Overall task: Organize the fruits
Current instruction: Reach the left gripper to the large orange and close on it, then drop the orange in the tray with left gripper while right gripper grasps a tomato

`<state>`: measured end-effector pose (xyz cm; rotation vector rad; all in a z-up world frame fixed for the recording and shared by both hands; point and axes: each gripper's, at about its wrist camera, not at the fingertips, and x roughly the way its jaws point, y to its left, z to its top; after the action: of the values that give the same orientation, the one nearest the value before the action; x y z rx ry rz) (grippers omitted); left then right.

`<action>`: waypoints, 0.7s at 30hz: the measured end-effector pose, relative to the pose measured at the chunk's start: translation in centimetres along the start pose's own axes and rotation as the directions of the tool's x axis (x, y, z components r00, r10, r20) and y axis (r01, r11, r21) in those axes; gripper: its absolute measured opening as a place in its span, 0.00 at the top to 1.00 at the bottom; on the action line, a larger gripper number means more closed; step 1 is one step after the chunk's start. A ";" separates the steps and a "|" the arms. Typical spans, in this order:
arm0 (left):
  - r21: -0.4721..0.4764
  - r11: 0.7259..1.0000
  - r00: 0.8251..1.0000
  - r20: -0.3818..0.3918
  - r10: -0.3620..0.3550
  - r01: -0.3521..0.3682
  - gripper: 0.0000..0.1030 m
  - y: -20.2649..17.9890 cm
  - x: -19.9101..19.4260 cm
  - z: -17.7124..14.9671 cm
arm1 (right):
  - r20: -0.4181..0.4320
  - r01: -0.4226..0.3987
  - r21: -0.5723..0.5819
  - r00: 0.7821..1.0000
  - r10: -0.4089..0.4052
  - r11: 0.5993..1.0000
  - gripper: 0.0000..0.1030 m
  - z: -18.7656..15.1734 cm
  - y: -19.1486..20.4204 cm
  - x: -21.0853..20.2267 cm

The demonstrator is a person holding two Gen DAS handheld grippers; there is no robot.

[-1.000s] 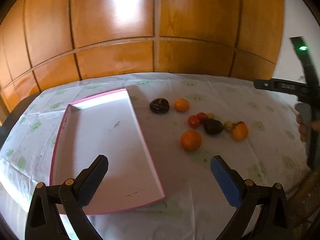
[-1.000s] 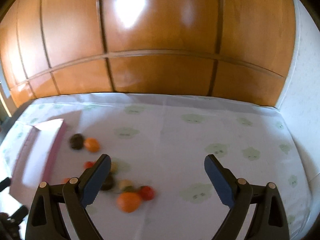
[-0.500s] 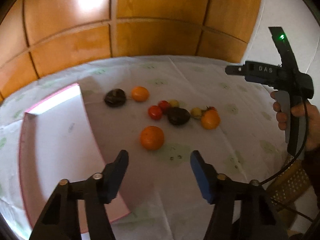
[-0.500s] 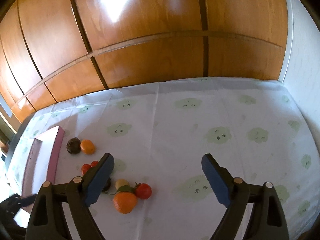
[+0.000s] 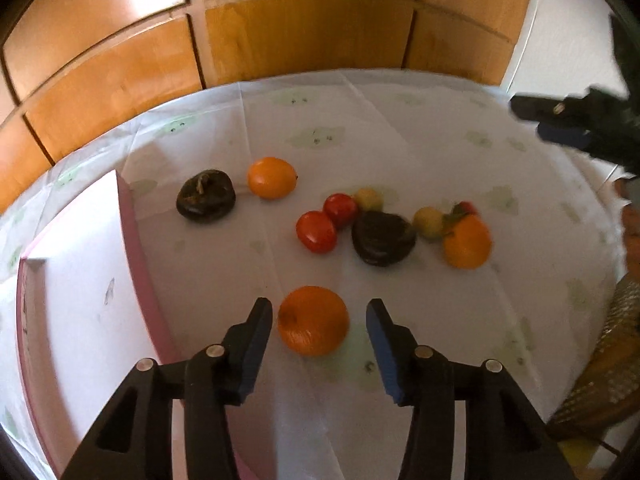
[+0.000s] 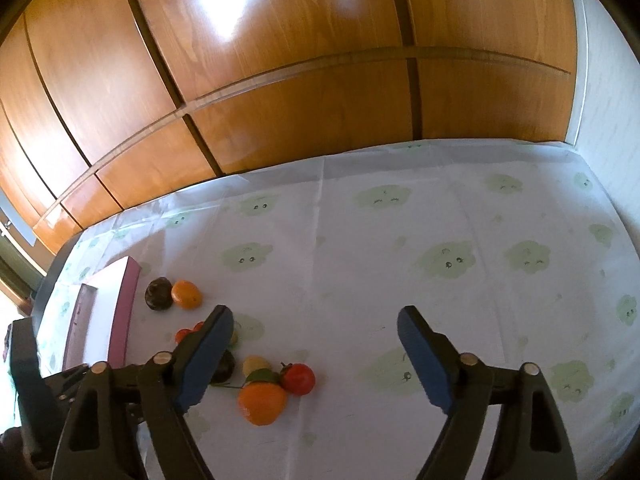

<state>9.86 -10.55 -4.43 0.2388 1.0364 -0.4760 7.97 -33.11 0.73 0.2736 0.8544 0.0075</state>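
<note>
Two grippers: left gripper (image 5: 319, 322) just closing around near orange (image 5: 313, 320), pads not yet touching; right gripper (image 6: 316, 330) closing slightly, wide apart, empty.

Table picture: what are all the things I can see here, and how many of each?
oranges: three, orange, one by the tray, one far, one right
dark fruits: two, blackish, left and middle
tomatoes: three, red, middle; one behind the right orange
small fruits: two, yellow, middle
tray: one, white with pink rim, left
tablecloth: one, white with green clouds
wooden panels: brown, behind
left gripper: open, just closing, around the near orange
right gripper: open, just closing, gripping nothing
</note>
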 end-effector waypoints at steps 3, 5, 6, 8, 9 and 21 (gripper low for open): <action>0.014 1.000 1.000 -0.026 0.009 -0.008 0.61 0.0 1.4 0.0 | -0.012 -0.017 0.001 1.000 0.017 1.000 0.29 0.0 0.1 0.3; 0.031 0.999 1.000 -0.001 0.013 -0.013 0.61 -0.3 1.3 -0.2 | -0.019 -0.026 0.003 0.999 0.026 1.000 0.38 0.0 0.1 0.5; 0.030 1.000 1.000 0.006 0.008 -0.008 0.62 -0.2 1.2 -0.4 | -0.025 -0.033 0.004 0.999 0.033 0.999 0.45 0.0 0.1 0.7; 0.017 1.000 1.000 0.028 -0.006 0.005 0.62 -0.2 0.8 -1.0 | -0.052 -0.067 0.011 0.996 0.067 0.998 0.53 -0.1 0.1 1.2; 0.015 1.000 0.999 0.045 -0.010 0.010 0.62 -0.3 0.4 -1.3 | -0.069 -0.084 0.016 0.994 0.085 0.996 0.55 -0.2 0.1 1.4; -0.047 0.994 0.983 0.159 -0.095 0.103 0.62 -0.9 -4.0 -4.5 | -0.330 -0.111 0.133 0.932 0.150 0.985 0.55 -2.5 -0.9 6.9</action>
<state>4.33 -8.46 -3.14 0.0990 0.9095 -0.5466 10.58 -32.57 -6.14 0.4432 1.1806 0.1351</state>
